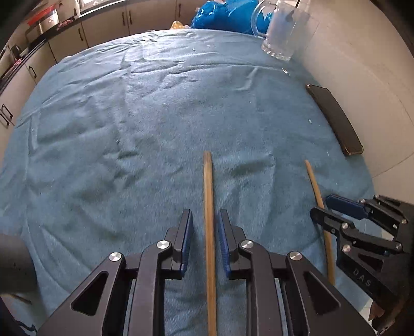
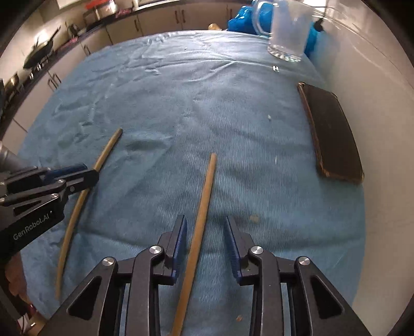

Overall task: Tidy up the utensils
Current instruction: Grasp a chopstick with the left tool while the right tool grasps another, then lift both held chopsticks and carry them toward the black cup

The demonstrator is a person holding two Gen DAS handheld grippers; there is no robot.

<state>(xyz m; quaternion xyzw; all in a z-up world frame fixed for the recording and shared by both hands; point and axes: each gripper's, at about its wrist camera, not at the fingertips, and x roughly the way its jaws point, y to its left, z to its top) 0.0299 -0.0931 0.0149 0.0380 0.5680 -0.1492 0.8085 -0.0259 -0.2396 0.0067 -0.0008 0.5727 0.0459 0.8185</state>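
Two wooden chopsticks lie apart on a blue towel (image 1: 116, 129). My left gripper (image 1: 205, 214) points down over the left chopstick (image 1: 208, 186). The stick runs between its blue pads, with a gap on each side, so the jaws are open. In the right wrist view, my right gripper (image 2: 205, 219) straddles the right chopstick (image 2: 205, 186) the same way, open and not pressing it. Each view also shows the other tool: the right gripper (image 1: 322, 205) over its chopstick (image 1: 313, 178), and the left gripper (image 2: 89, 172) over its chopstick (image 2: 108, 147).
A clear glass mug (image 1: 284, 33) stands at the far right of the towel, in front of a blue plastic bag (image 1: 222, 15). A dark phone (image 1: 333, 119) lies along the right edge by a white wall (image 1: 362, 77). Kitchen cabinets (image 1: 103, 31) run behind the table.
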